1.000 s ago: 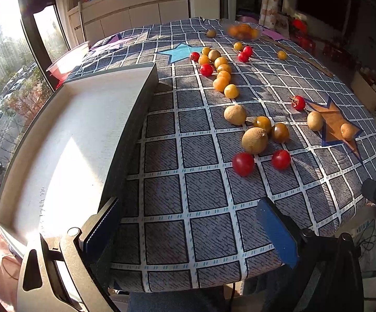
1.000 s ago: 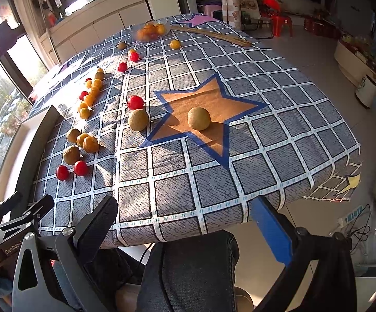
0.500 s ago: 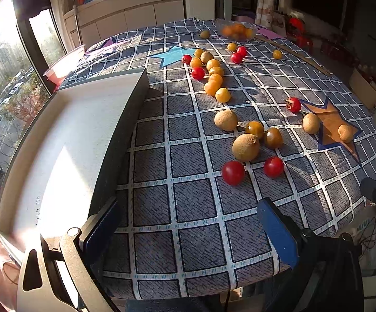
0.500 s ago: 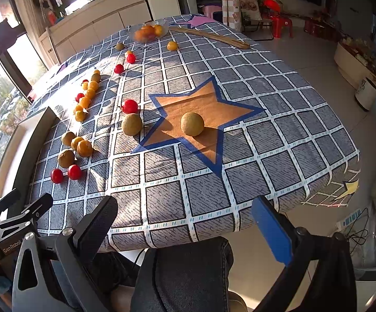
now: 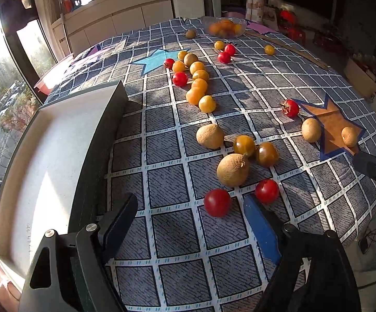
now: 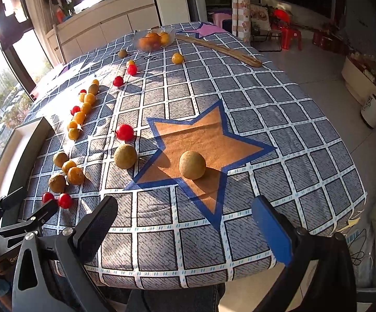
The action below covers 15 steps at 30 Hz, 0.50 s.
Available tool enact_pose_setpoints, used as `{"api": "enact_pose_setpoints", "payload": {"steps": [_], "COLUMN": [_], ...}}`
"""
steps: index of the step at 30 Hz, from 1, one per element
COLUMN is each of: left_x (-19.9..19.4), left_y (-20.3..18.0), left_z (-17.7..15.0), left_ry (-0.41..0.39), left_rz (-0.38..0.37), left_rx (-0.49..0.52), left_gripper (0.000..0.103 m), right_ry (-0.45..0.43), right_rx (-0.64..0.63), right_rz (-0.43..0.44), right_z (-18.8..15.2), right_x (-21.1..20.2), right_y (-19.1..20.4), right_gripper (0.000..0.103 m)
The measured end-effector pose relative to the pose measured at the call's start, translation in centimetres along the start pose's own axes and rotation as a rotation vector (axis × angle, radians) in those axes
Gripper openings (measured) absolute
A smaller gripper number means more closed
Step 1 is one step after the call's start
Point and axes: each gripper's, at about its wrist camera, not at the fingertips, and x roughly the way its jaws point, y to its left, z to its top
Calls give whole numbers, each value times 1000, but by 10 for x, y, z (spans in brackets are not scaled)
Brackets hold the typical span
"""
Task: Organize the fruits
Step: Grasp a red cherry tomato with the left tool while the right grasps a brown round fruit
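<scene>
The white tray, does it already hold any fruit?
No, the white tray shows only its bare floor; the fruits lie on the tablecloth.

the table (image 5: 177, 273) is covered with a grey cloth with white grid lines. just ahead of the left gripper lie two red tomatoes (image 5: 217, 202), and behind them a brown round fruit (image 5: 232, 170) that touches two dark orange ones (image 5: 267, 154). further ahead a curved row of yellow-orange fruits (image 5: 199, 85) runs away. to the left of this gripper stands a white tray (image 5: 45, 161) with a dark wall. ahead of the right gripper an orange star patch (image 6: 208, 143) has one brown fruit (image 6: 192, 165) on it, and another (image 6: 125, 156) lies just beside its left point. at the far end stand a glass bowl (image 6: 153, 40) of oranges and a wooden stick (image 6: 219, 50)
</scene>
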Motion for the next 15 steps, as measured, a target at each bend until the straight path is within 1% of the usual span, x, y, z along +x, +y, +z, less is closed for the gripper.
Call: {"api": "enact_pose_setpoints", "payload": {"steps": [1,2,4,6,7,8,9,10,13,14,15], "left_x": [1,4,4,5,5,5,5,5,4,4,3], "left_y": [-1,-2,-3,-4,-4,-4,-4,-5,-9,-11,-12], "left_z": [0,1,3,4,5,5,6,6,6,6,6], "left_ry": [3,13,16,17,18,21,25,27,20,18,17], "left_rz": [0,-5,-17,-20,-28,-43,-58,-66,-85,-90,-94], "left_rx": [3,7,1,-4,-9,-16,-20,-22,-12,-4,3], "left_gripper": [79,71,71,69,67,60,55,53,36,27,22], "right_ry": [5,9,15,26,36,30,31,33,30,24,18], "right_rx": [-4,-6,-9,-11,-12,-24,-41,-53,-81,-90,-97], "right_rz": [0,0,4,12,17,1,-14,-26,-36,-40,-45], "right_z": [2,4,7,11,12,13,14,15,17,18,19], "right_x": [4,8,15,21,25,27,28,30,33,32,32], "right_y": [0,0,1,2,3,5,8,11,16,16,17], "right_gripper": [101,101,98,88,85,80,78,77,73,65,51]}}
